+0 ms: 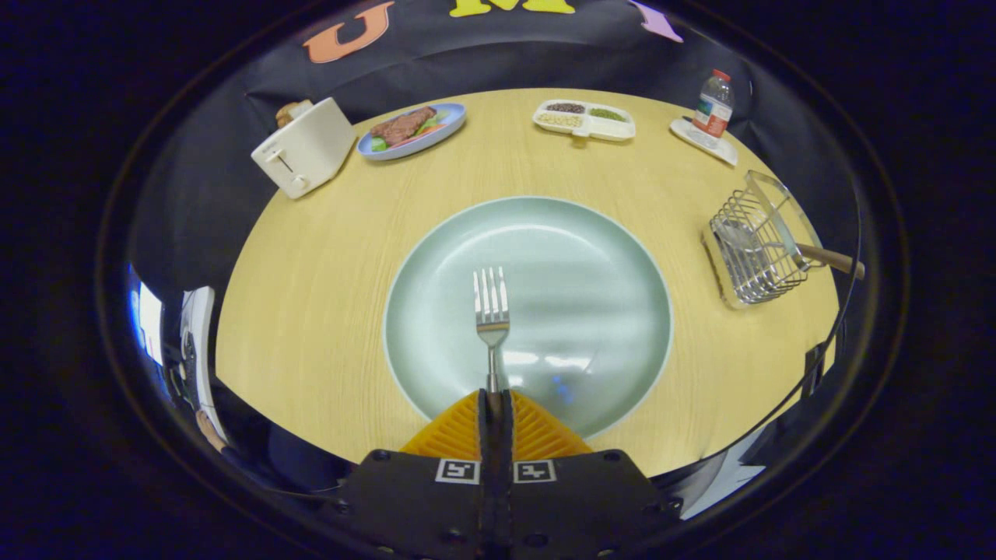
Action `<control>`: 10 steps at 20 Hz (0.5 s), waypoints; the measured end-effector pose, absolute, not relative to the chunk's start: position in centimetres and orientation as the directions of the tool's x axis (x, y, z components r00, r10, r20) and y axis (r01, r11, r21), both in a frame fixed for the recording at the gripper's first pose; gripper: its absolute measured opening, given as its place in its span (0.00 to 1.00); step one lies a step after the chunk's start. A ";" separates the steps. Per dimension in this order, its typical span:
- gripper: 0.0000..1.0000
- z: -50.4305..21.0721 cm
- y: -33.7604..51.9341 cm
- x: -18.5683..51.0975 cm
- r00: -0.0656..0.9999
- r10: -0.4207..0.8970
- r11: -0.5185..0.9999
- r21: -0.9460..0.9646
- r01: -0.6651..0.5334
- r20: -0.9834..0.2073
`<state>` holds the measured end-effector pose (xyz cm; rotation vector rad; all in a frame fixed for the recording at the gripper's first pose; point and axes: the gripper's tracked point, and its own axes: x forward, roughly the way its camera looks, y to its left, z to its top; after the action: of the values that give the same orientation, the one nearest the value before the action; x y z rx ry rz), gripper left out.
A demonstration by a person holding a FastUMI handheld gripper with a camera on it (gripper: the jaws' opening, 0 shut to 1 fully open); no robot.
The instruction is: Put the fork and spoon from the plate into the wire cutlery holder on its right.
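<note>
Steel fork (492, 311) is pinched by its handle in my gripper (495, 400), fingers pressed together, tines ahead over the plate (615, 257); wire cutlery holder (759, 249) sits far right, bare table (311, 264) between.

bare tabletop (685, 194) btwn plate (607, 257) & wire holder (759, 249), spoon (786, 247) already inside

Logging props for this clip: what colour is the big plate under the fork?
Pale green, seen in the gripper view: the plate lies under the fork, which the hand-held gripper holds.
</note>
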<state>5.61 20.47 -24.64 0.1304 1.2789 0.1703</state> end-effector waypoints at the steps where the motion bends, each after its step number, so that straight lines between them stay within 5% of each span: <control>1: 0.01 -24.6 20.4 5.5 0.273 0.205 0.979 0.196 -0.059 -0.940; 10: 0.01 -20.4 18.3 4.5 0.300 0.230 0.973 0.209 -0.101 -0.926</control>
<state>4.51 18.35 -20.39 0.1184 1.2473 0.2202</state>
